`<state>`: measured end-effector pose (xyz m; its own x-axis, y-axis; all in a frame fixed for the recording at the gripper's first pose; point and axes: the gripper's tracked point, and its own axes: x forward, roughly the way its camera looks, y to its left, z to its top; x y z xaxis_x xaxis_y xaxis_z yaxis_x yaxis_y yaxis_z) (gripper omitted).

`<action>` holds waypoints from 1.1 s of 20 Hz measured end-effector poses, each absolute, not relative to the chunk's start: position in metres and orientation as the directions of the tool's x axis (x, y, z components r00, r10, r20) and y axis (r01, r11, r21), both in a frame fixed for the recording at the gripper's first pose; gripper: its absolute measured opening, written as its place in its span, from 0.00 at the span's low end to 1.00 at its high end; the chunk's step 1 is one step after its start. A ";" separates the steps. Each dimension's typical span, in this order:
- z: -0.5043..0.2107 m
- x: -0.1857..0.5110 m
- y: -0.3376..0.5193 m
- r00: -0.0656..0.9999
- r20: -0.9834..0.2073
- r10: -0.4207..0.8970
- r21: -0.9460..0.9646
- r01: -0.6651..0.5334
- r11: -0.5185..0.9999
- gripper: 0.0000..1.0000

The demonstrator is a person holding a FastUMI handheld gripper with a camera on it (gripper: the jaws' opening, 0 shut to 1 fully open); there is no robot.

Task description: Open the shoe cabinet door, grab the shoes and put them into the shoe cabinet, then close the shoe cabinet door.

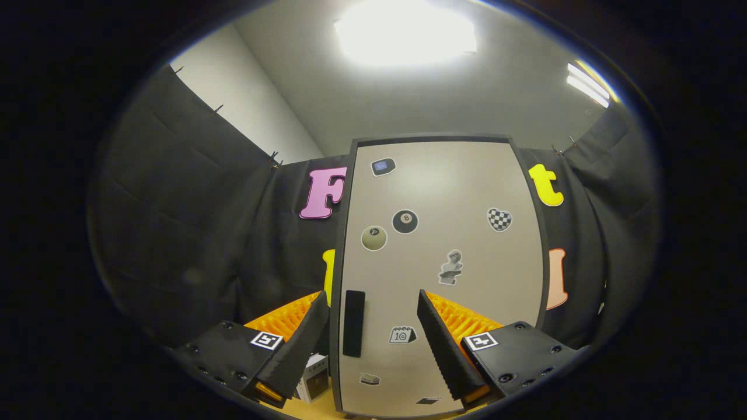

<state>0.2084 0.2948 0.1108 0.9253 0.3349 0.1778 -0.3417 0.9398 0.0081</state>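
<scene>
Facing the shut shoe cabinet door

Your gripper (373, 344) hangs released, fingers spread either side of the door's (440, 274) black handle (353, 331). Opening comes first, I judge: close on that handle, then pull.

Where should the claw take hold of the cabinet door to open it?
Probably the black handle, an upright bar low on the cabinet door near its left edge. Come straight from the front with the open claw, one finger on each long side, since the bar is tall and narrow.
</scene>
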 end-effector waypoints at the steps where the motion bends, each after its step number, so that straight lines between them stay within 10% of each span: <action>1: 0.108 0.216 0.303 0.928 0.171 0.332 0.008 -0.339 0.941 0.97; 17: 0.035 0.309 0.357 0.964 -0.014 0.266 -0.048 -0.267 0.963 0.86; 22: 0.025 0.315 0.353 0.968 -0.065 0.243 0.009 -0.243 0.970 0.47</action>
<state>0.3148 0.3530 0.0250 0.9677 0.2433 -0.0654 -0.2433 0.9699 0.0089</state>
